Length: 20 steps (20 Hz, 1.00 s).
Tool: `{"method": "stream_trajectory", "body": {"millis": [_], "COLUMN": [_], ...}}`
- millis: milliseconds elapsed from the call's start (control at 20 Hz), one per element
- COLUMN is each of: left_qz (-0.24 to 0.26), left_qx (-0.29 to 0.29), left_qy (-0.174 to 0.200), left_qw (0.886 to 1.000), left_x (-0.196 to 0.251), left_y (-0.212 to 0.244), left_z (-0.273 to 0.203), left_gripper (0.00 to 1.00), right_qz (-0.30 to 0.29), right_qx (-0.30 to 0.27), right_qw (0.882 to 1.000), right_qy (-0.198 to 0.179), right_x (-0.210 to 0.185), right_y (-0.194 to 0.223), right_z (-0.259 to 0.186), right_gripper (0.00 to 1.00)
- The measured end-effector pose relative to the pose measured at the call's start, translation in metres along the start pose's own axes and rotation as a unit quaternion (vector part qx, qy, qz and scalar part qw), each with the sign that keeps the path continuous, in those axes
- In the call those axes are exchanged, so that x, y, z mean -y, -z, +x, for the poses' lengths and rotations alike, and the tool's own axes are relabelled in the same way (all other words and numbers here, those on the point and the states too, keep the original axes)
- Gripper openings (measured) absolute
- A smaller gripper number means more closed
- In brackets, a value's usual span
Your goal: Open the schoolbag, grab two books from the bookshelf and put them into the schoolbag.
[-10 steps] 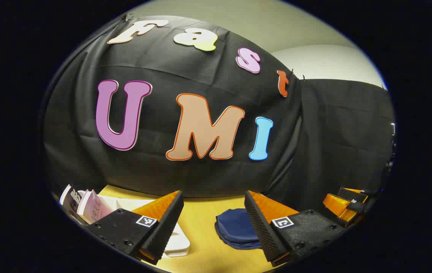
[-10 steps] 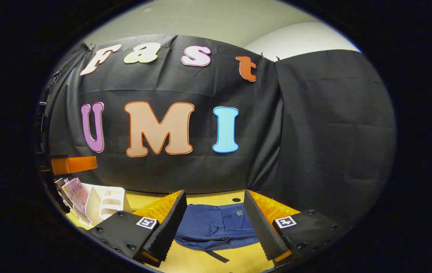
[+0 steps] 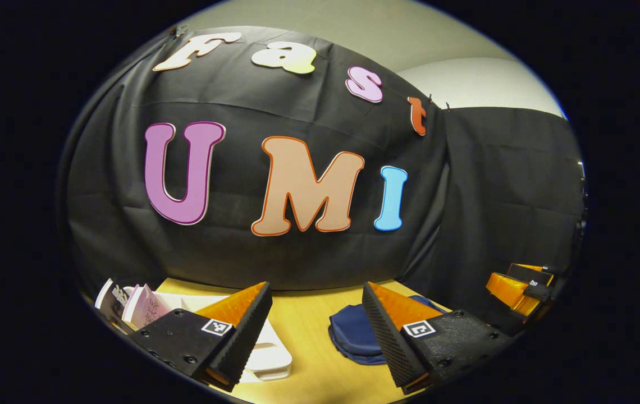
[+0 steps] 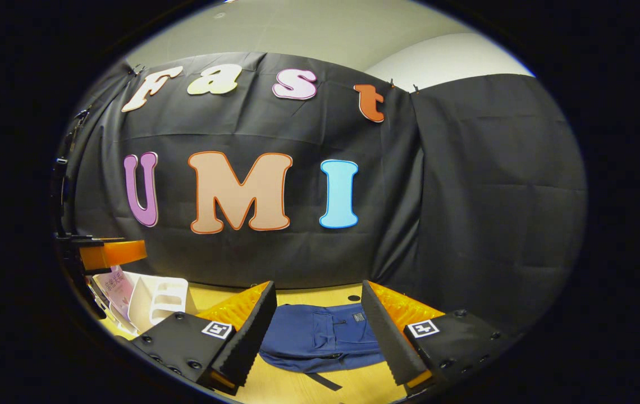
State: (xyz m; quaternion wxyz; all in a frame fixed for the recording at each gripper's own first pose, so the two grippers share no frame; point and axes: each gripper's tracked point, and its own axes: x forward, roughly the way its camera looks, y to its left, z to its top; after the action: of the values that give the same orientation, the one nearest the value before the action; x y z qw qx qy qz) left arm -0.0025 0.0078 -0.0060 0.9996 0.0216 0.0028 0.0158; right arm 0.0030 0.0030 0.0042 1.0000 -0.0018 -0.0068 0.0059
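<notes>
In the left gripper view, the left gripper [image 3: 317, 331] sits at the bottom with its two wedge-shaped fingers spread wide apart and nothing between them. The inner faces of the fingers [image 3: 241, 342] are ribbed, like fine saw teeth, and each finger carries a small square printed marker on its flat, matte base. Below them lies a smooth, pale wooden table [image 3: 311, 314]. On the table, partly hidden behind the right-hand finger, rests a dark blue schoolbag [image 3: 353, 336] of soft fabric, lying flat with a rounded outline. To the left, behind the other finger, stands a white plastic bookshelf [image 3: 269, 356] with rounded corners. Beside it, at the far left, two books [image 3: 140, 303] lean at a tilt, showing glossy covers, one dark and one pink. At the far right edge, the other gripper [image 3: 519, 286] floats above the table; whether it is spread or pressed together cannot be told from here.

In the right gripper view, the right gripper [image 4: 317, 334] also has its ribbed fingers spread apart, empty. Between them, farther off on the table [image 4: 353, 387], the schoolbag [image 4: 314, 336] lies flat, showing a front pocket, stitched seams and a loose dark strap. At the left stands the slotted bookshelf [image 4: 160, 300] with pink books [image 4: 115, 286] leaning beside it.
</notes>
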Motion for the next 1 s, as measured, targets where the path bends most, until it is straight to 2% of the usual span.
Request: {"method": "stream_trajectory", "body": {"millis": [450, 500, 600, 750, 800, 850, 950, 1000], "left_qz": [0.0, 0.001, 0.0, 0.001, 0.002, 0.005, 0.013, 0.017], "left_qx": [-0.006, -0.006, -0.009, -0.01, -0.01, -0.01, -0.011, -0.013], "left_qy": [-0.02, -0.021, -0.025, -0.043, -0.051, -0.06, -0.083, -0.093], "left_qw": [1.0, 1.0, 1.0, 0.999, 0.999, 0.998, 0.996, 0.995], "left_x": [-0.013, -0.014, -0.017, -0.031, -0.037, -0.044, -0.061, -0.07], "left_y": [0.002, 0.003, 0.005, 0.005, 0.006, 0.005, 0.004, 0.004], "left_z": [0.0, -0.001, -0.003, -0.011, -0.015, -0.02, -0.032, -0.037], "left_gripper": [0.94, 0.92, 0.94, 0.94, 0.91, 0.94, 0.94, 0.94], "right_qz": [-0.005, -0.007, -0.017, -0.042, -0.05, -0.059, -0.09, -0.108], "right_qx": [-0.006, -0.007, -0.009, -0.023, -0.03, -0.038, -0.055, -0.061], "right_qw": [1.0, 1.0, 1.0, 0.999, 0.998, 0.997, 0.994, 0.992], "right_qy": [0.004, 0.006, 0.013, 0.015, 0.015, 0.017, 0.016, 0.013], "right_x": [0.002, 0.002, 0.003, -0.001, -0.003, -0.005, -0.011, -0.015], "right_y": [0.005, 0.006, 0.013, 0.033, 0.042, 0.053, 0.076, 0.087], "right_z": [0.004, 0.005, 0.008, 0.013, 0.014, 0.015, 0.018, 0.019], "right_gripper": [0.96, 0.97, 0.97, 0.96, 0.97, 0.97, 0.99, 0.96]}}
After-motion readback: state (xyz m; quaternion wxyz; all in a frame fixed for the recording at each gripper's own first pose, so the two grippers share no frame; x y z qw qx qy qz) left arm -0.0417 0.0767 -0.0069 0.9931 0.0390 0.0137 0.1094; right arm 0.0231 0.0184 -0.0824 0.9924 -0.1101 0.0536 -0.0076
